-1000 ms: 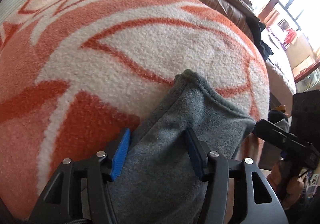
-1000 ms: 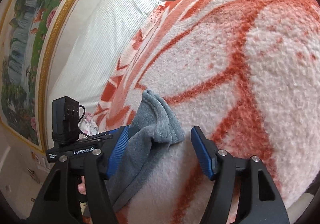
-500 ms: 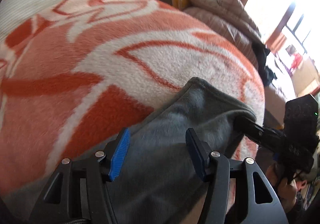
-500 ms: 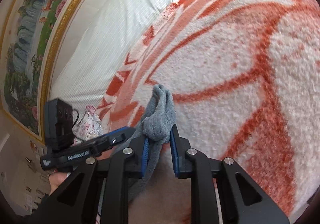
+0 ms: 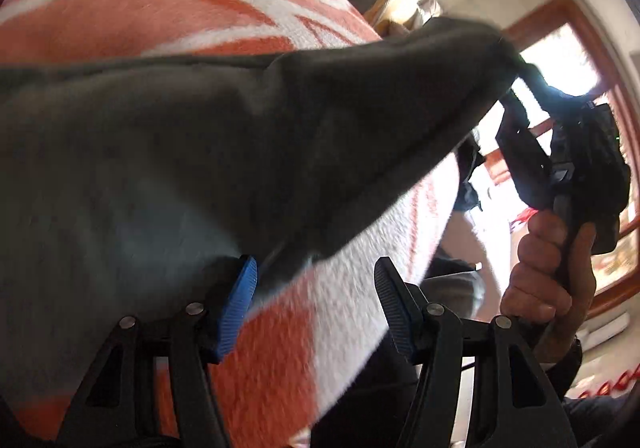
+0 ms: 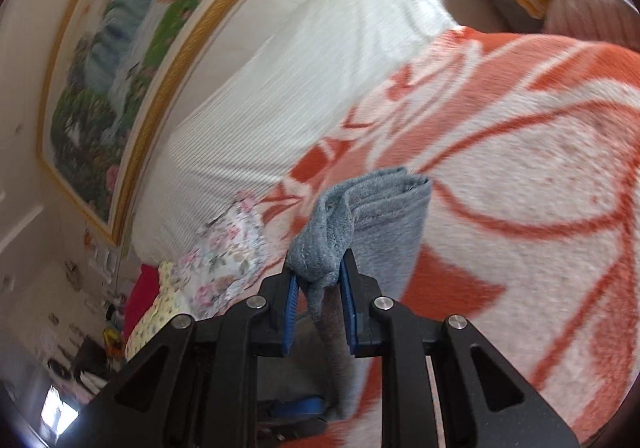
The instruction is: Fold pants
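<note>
Two grippers over an orange-and-white blanket (image 6: 540,184): right gripper (image 6: 318,288) clenches a corner of the grey pants (image 5: 200,136), lifted above it, while left gripper (image 5: 316,288) gapes below the raised cloth.

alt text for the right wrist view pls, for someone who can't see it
The right gripper is shut on a bunched corner of the grey pants, lifting it above an orange and white blanket. Behind lie a white ribbed cover, a floral cloth and a gold-framed landscape painting.
</note>
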`<state>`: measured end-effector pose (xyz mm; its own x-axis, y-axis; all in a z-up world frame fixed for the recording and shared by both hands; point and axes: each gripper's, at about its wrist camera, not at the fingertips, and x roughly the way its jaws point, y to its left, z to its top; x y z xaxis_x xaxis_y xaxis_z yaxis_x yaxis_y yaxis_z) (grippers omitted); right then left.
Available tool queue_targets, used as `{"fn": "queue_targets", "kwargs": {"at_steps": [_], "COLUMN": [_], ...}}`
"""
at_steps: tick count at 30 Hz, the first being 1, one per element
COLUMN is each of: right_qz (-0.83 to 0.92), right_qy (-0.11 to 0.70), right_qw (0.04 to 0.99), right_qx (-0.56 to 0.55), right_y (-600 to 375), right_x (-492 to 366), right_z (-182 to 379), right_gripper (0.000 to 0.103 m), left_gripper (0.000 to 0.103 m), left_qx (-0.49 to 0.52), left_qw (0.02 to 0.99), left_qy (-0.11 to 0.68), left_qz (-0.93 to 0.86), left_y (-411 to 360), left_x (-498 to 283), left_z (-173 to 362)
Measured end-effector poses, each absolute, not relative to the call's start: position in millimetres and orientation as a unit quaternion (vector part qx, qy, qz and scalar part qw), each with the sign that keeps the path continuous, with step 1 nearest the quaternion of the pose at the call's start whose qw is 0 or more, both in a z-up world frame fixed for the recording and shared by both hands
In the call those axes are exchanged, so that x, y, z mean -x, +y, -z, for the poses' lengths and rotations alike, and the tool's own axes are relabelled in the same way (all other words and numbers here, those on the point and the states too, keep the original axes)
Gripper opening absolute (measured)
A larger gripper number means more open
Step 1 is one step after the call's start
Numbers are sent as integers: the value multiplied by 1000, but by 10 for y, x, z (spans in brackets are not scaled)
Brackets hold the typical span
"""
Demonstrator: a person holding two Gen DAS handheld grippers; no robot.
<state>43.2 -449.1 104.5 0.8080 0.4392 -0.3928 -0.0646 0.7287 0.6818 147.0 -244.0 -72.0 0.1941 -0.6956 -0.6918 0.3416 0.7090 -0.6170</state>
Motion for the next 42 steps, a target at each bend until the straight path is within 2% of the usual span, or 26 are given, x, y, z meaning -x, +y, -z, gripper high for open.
{"fn": "queue_targets", "kwargs": {"at_steps": [7, 12, 15, 17, 18, 27, 31, 33, 34, 38, 42], "right_qz": [-269, -347, -351, -341, -342, -318, -290, -273, -266, -250, -267], "right_qy": [297, 354, 404, 442, 452, 438, 431, 432, 434, 465, 528], "right_qw": [879, 842, 820, 807, 800, 812, 828, 832, 833, 814, 751], "right_qx": [-257, -215, -203, -192, -196, -218, -210, -214, -218, -241, -293], "right_y": [-3359, -2504, -2151, -1986, -1958, -2112, -2296, -2364, -2395, -2466, -2424], "right_x": [-610, -793, -894, -944, -950, -997, -1090, -1163, -1211, -1383, -1507], "right_z": [-1364, -1156, -850, -646, -569, -560, -601, -580, -546, -280, 193], "right_gripper": [21, 21, 28, 49, 49, 49, 35, 33, 30, 30, 28], "left_gripper": [63, 65, 65, 65, 65, 65, 65, 65, 66, 68, 68], "left_qx": [225, 260, 285, 307, 314, 334, 321, 311, 308, 312, 318], "left_qw": [790, 814, 818, 817, 817, 819, 818, 819, 819, 809, 789], "left_qy": [494, 471, 466, 463, 462, 438, 431, 425, 422, 430, 471], "left_qz": [285, 219, 179, 153, 146, 162, 205, 227, 236, 251, 233], "left_y": [-1558, -875, -468, -237, -175, -83, -384, -585, -663, -831, -846], "left_x": [-1077, -779, -615, -538, -519, -690, -902, -1000, -1041, -1200, -1290], "left_z": [587, 597, 691, 756, 773, 679, 547, 495, 487, 601, 912]}}
